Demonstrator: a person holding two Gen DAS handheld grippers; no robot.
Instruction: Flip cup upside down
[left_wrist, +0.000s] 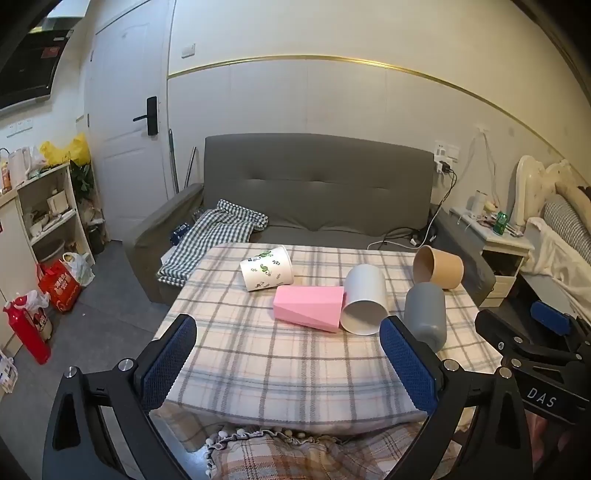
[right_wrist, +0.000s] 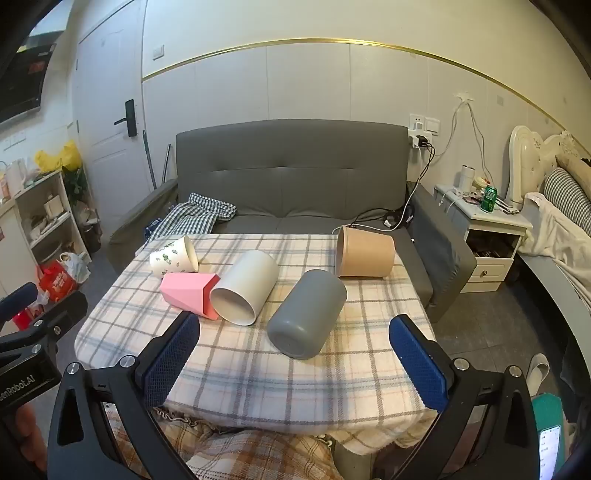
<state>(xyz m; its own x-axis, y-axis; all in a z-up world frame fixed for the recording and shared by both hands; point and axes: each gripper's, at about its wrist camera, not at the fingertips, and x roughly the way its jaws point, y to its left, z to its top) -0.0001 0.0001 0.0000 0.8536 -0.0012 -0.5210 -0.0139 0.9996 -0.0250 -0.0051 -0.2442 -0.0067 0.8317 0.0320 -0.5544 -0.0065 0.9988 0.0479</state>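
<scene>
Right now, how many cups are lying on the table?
5, all on their sides: green-patterned cup far left, pink cup, white cup touching it, grey cup nearest, brown cup far right. None seems hidden.

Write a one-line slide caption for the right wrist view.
Open right gripper faces five cups lying sideways on a plaid tablecloth, the gray cup nearest.

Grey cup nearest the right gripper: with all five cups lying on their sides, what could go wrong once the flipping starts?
1. The grey cup is round and lies on its side on the plaid cloth; a nudge from the open right gripper could roll it.
2. The pink cup touches the white cup, so lifting either may shift the other.
3. The tan cup lies near the table's far edge and might roll off.
</scene>
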